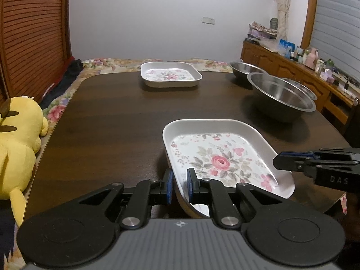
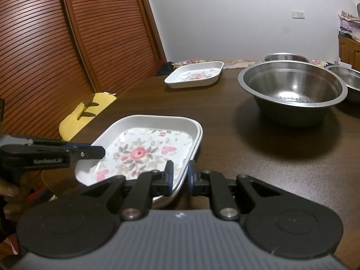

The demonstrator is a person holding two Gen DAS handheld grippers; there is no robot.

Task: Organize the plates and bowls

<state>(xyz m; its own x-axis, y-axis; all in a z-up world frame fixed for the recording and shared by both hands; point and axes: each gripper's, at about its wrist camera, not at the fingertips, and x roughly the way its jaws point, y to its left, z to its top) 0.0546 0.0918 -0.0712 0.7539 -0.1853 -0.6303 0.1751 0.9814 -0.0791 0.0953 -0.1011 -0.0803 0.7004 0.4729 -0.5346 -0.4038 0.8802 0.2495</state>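
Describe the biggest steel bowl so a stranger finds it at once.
Start at the dark wooden table and look to its right side, where three steel bowls cluster. The biggest steel bowl stands nearest the front, with two smaller bowls behind and beside it. It is widest and deepest, with a broad flat rim.

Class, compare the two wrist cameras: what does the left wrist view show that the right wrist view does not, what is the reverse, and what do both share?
Left wrist only: the whole yellow plush toy and the sideboard with its clutter. Right wrist only: the near floral plate is seen to be two stacked. Both: that plate gripped at opposite rims by the left gripper and right gripper, the far floral plate, and three steel bowls.
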